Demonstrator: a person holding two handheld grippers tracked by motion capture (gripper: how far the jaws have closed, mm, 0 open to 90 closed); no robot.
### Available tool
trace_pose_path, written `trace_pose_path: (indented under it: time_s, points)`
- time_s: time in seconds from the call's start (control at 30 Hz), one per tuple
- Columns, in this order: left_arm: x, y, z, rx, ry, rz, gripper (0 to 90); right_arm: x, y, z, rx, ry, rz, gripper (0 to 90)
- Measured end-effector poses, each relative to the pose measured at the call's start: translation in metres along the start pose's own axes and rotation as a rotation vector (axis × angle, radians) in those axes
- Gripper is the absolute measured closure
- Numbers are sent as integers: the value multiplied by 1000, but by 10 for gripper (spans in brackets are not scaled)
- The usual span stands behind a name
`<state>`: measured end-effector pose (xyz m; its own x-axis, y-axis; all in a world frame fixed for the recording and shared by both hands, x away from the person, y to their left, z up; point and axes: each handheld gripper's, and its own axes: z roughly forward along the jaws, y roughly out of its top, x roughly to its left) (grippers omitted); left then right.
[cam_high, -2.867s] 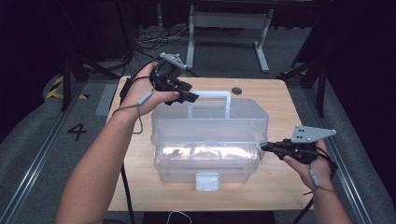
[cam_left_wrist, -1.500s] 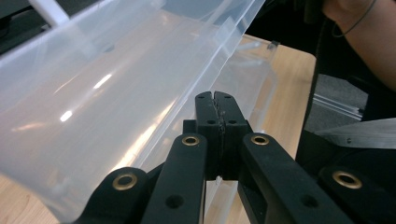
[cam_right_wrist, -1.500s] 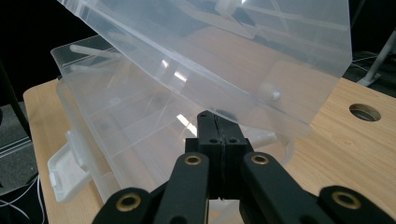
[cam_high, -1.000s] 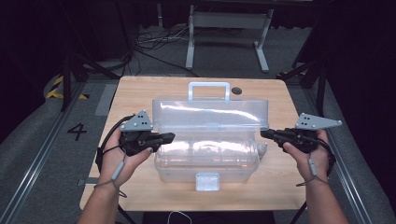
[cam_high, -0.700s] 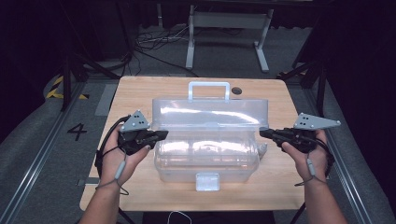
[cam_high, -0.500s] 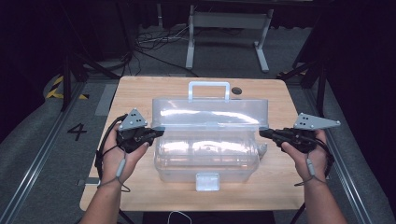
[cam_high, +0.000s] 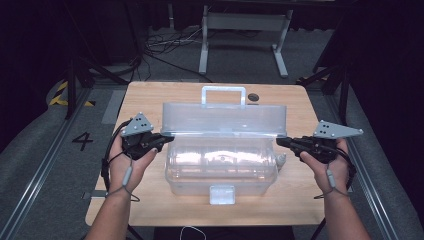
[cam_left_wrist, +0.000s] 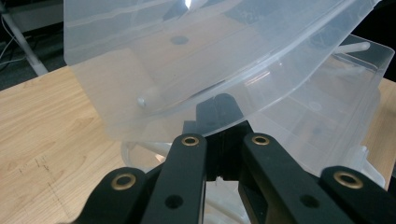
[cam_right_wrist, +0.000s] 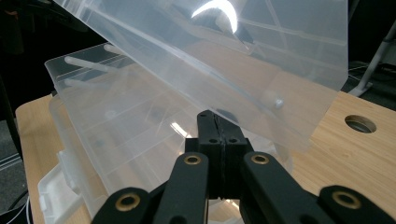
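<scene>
A clear plastic storage box (cam_high: 220, 167) stands mid-table, its lid (cam_high: 224, 119) tilted up off the base, with a handle (cam_high: 223, 91) at the far side. My left gripper (cam_high: 167, 138) is at the box's left end, jaws shut, tips under the lid's edge. My right gripper (cam_high: 280, 141) mirrors it at the right end, also shut. In the left gripper view the closed tips (cam_left_wrist: 219, 112) show through the lid (cam_left_wrist: 210, 46) above the base (cam_left_wrist: 327, 121). The right gripper view has shut tips (cam_right_wrist: 216, 119) beneath the lid (cam_right_wrist: 224, 51), beside the base (cam_right_wrist: 116, 121).
The wooden table (cam_high: 150, 100) has a round hole (cam_high: 253, 97) behind the box, also seen as a hole (cam_right_wrist: 360, 123) in the right gripper view. A white latch (cam_high: 222, 194) hangs at the box's near side. Dark floor, cables and a stand lie beyond.
My left gripper came from the handle at the back to the box's left end. The lid has tilted up off the base, and both grippers now sit slightly higher at its ends.
</scene>
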<state>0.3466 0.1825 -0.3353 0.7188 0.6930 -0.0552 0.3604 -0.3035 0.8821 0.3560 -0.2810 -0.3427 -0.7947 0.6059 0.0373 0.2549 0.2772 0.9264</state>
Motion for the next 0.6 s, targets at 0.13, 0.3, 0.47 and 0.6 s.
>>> trace_pose_path:
  time_s: [0.13, 0.3, 0.47, 0.6]
  points:
    - [2, 2, 0, -5, -3, 3, 897, 3, 0, -1, 3, -4, -6, 900]
    - [7, 8, 1, -14, -10, 10, 897, 7, -1, -10, 9, -52, -20, 878]
    - [9, 11, 2, -21, -13, 12, 897, 7, -3, -16, 7, -85, -16, 837]
    - [12, 14, 3, -20, -18, 18, 897, 10, -4, -19, 10, -135, -25, 755]
